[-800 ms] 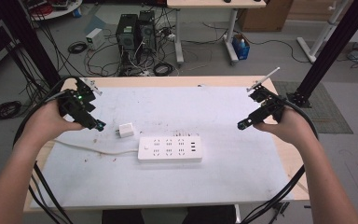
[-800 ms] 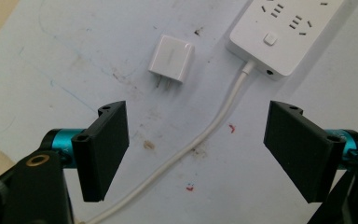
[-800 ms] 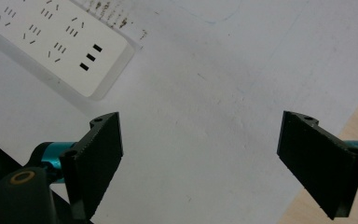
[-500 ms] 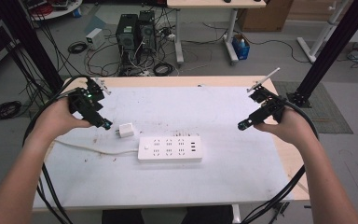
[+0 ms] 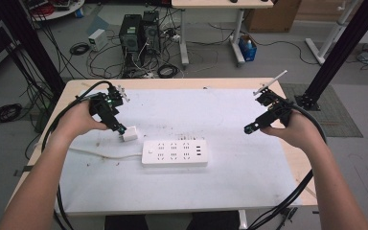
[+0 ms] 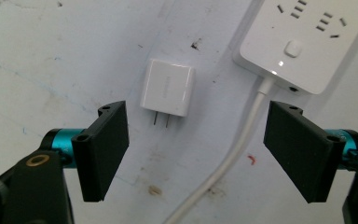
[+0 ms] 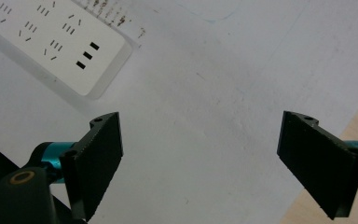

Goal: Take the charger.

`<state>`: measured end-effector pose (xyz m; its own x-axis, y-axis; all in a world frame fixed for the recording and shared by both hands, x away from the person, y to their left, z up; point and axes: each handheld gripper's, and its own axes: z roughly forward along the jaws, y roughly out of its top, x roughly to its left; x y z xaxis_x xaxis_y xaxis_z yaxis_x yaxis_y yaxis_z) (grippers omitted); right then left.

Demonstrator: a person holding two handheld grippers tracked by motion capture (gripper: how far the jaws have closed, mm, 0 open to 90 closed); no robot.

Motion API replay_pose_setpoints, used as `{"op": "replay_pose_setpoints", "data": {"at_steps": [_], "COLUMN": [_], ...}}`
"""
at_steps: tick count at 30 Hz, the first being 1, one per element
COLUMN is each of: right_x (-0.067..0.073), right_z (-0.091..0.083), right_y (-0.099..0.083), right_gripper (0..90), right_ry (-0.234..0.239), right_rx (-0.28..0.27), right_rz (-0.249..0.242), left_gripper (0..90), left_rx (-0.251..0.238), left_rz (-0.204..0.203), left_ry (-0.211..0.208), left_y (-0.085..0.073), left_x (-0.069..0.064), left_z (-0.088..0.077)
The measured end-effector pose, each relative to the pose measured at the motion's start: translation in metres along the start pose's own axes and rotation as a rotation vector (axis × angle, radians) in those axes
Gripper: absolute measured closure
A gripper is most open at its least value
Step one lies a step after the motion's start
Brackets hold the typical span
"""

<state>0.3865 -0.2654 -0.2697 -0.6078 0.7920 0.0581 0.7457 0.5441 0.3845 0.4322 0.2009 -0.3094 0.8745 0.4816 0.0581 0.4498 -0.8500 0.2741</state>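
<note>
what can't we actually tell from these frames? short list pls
- Power strip: where its cord ends; in the high view it runs under the person's left forearm.
- Strip in both gripper views: cut off by the frame edge.
- White charger: the print on its face is too faint in the left gripper view, and too small in the high view.

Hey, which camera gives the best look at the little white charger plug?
The left gripper view: the charger lies flat ahead of the open jaws, both prongs visible, pointing toward the camera. The high view shows it small, partly behind the left gripper.
</note>
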Motion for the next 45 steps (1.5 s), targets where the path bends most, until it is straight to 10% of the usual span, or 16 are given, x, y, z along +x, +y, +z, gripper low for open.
{"op": "replay_pose_setpoints", "data": {"at_steps": [11,33,40,45], "right_x": [0.001,-0.004,-0.002,0.0], "right_z": [0.0,0.004,0.004,0.002], "right_y": [-0.004,-0.01,-0.011,-0.007], "right_gripper": [13.7,13.7,13.7,13.7], "right_ry": [-0.004,-0.002,-0.005,0.001], "right_rx": [-0.003,0.003,0.004,0.003], "right_rz": [-0.015,-0.01,-0.014,0.005], "left_gripper": [22.3,38.2,42.3,42.3], "left_rx": [0.053,0.171,0.151,0.042], "left_rz": [0.036,0.101,0.086,0.091], "left_ry": [-0.023,-0.029,0.014,0.039], "left_y": [-0.001,0.004,0.004,0.002], "left_x": [0.018,0.023,0.021,0.013], "left_z": [0.054,0.102,0.092,0.044]}}
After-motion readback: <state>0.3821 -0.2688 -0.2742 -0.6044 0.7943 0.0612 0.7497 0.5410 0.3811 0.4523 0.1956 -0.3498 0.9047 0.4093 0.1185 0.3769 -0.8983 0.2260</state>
